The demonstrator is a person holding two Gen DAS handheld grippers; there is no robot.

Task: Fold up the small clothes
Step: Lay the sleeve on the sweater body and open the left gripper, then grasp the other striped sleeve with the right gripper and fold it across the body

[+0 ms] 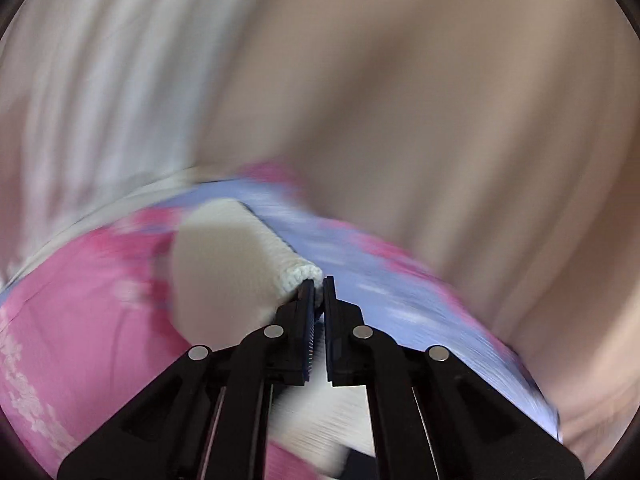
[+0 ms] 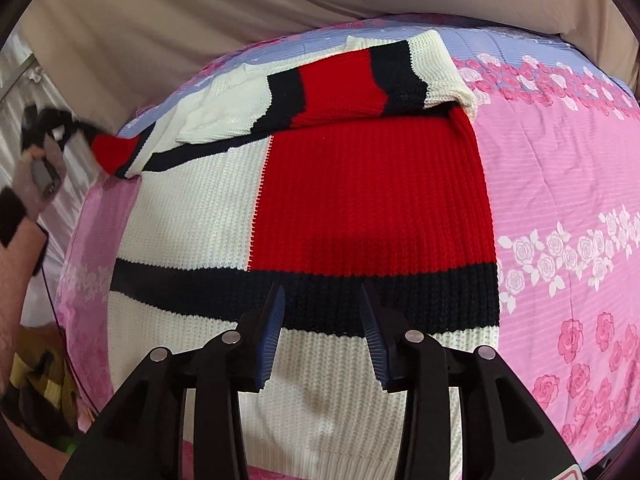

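A knit sweater (image 2: 360, 200) in red, white and black blocks lies flat on a pink and lilac flowered bedspread (image 2: 560, 184). One sleeve (image 2: 352, 84) is folded across its top. My right gripper (image 2: 324, 300) is open and empty, just above the sweater's black hem band. My left gripper (image 1: 318, 282) is shut on the white cuff (image 1: 296, 272) of the other sleeve. In the right wrist view the left gripper (image 2: 60, 132) holds that sleeve (image 2: 116, 152) at the far left, off the sweater's edge. The left wrist view is blurred.
A beige wall or headboard (image 2: 160, 20) runs behind the bed. Pale curtains (image 1: 80, 80) hang at the left. Dark and yellow clothes (image 2: 36, 380) lie beside the bed at lower left. My forearm (image 2: 16, 272) is at the left edge.
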